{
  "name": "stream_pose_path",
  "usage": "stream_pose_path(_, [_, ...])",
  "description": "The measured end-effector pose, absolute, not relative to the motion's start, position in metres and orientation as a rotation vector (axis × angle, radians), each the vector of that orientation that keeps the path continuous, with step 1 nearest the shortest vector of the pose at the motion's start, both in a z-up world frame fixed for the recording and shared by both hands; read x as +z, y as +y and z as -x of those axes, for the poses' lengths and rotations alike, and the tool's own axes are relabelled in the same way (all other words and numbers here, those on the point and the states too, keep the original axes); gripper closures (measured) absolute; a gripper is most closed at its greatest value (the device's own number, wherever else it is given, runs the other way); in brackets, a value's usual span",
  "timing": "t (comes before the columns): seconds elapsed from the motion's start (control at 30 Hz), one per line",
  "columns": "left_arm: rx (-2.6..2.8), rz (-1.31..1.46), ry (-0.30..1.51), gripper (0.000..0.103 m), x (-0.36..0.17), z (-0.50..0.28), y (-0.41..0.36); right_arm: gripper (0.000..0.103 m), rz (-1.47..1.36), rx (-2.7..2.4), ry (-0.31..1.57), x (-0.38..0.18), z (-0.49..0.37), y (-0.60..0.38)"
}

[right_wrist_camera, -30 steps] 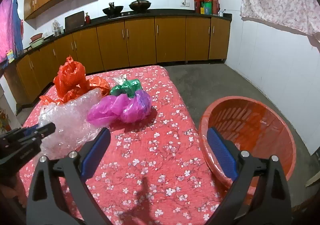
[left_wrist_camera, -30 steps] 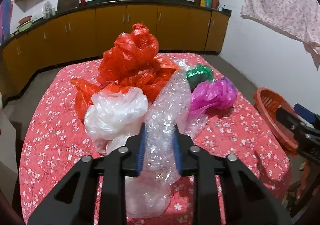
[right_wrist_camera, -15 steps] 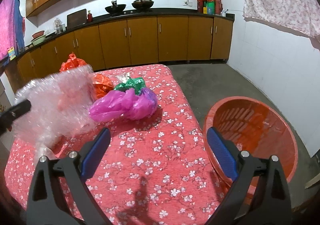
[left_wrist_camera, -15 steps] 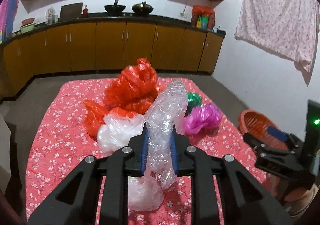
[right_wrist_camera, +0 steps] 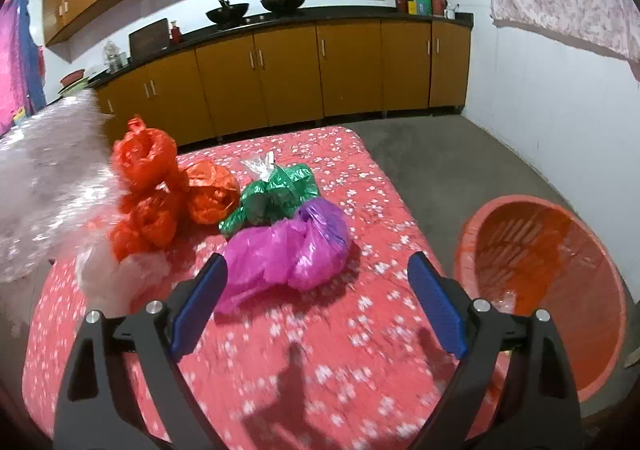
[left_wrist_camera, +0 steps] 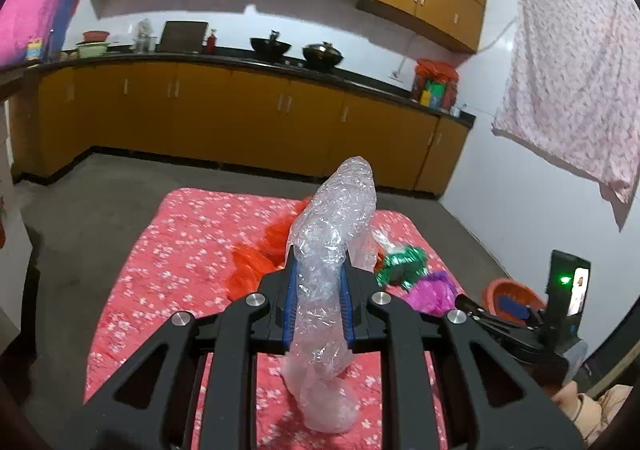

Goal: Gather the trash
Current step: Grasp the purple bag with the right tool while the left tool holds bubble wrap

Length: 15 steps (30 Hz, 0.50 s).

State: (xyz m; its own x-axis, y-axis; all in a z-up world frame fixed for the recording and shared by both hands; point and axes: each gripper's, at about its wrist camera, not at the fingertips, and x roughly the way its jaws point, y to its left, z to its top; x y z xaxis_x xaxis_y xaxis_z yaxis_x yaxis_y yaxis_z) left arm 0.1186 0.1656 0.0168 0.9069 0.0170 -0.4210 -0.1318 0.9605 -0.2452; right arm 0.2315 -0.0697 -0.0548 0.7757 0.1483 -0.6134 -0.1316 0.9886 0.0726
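My left gripper is shut on a clear bubble wrap bundle and holds it high above the table; the wrap shows blurred at the left of the right wrist view. My right gripper is open and empty, just short of a magenta plastic bag. A green bag, red-orange bags and a white bag lie on the red floral tablecloth. An orange basket stands on the floor to the right.
Brown kitchen cabinets with a black counter run along the back wall. Grey floor lies between them and the table. A pink cloth hangs on the right wall. A phone on a stand is at the right.
My left gripper has lifted the bubble wrap well up off the table. My right gripper has moved a little closer to the magenta bag and stays open.
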Motion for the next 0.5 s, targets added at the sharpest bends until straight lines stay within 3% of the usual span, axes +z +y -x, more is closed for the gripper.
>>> stream_pose_path(0.43, [0.170, 0.294, 0.402, 0.085, 0.012, -0.118, 0.192, 0.014, -0.051, 0.094, 0.789, -0.092, -0.297, -0.053])
stream_pose_path(0.5, [0.177, 0.301, 0.410, 0.085, 0.010, -0.120, 0.192, 0.029, -0.055, 0.132, 0.796, -0.093, -0.297, -0.053])
